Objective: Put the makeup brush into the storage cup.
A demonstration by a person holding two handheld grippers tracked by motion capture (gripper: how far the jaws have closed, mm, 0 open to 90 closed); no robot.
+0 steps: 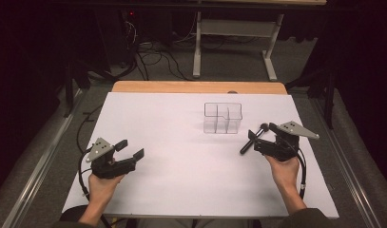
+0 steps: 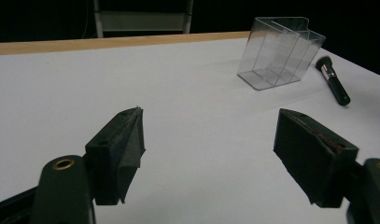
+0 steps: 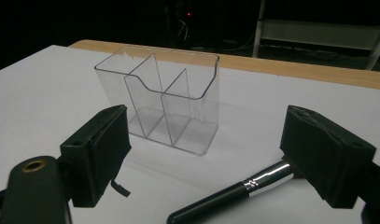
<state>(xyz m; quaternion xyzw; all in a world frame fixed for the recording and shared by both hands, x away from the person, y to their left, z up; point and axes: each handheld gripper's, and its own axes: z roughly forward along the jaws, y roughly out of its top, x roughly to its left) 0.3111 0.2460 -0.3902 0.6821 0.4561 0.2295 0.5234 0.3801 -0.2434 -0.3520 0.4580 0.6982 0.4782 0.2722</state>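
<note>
Black-handled makeup brush point(image 3: 234, 191) lies flat on the white surface point(image 1: 191, 156), just beside the clear organizer point(image 3: 164, 100). Your right gripper point(image 3: 220, 154) has its fingers spread open around the ferrule; close squarely there. Keep the left gripper point(image 1: 129, 149), also open, well apart.

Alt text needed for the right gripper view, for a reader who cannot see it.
A black-handled makeup brush lies on the white table between the right gripper's two open black jaws. Just beyond it stands a clear, empty plastic organizer with dividers, upright on the table.
</note>
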